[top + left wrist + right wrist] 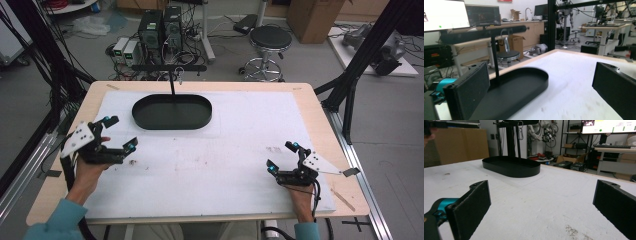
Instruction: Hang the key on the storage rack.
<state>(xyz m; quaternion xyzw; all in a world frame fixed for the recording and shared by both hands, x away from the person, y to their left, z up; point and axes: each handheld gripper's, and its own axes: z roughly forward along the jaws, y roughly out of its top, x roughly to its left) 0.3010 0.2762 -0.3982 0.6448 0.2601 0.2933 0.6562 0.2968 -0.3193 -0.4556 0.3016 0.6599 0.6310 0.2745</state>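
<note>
Where tongs [121, 134] gape, white mat [225, 165], cluttered lab.

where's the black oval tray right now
In the high view the black oval tray sits on the white mat at the far, left-of-centre part of the table, empty, with a thin black post rising at its far edge, nearer the left gripper.

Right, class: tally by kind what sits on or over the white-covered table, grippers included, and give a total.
Black oval tray with upright stand: 1
Hand-held black two-jaw grippers, both open and empty: 2, the left gripper and the right gripper
White table cover: 1
Total: 4
</note>
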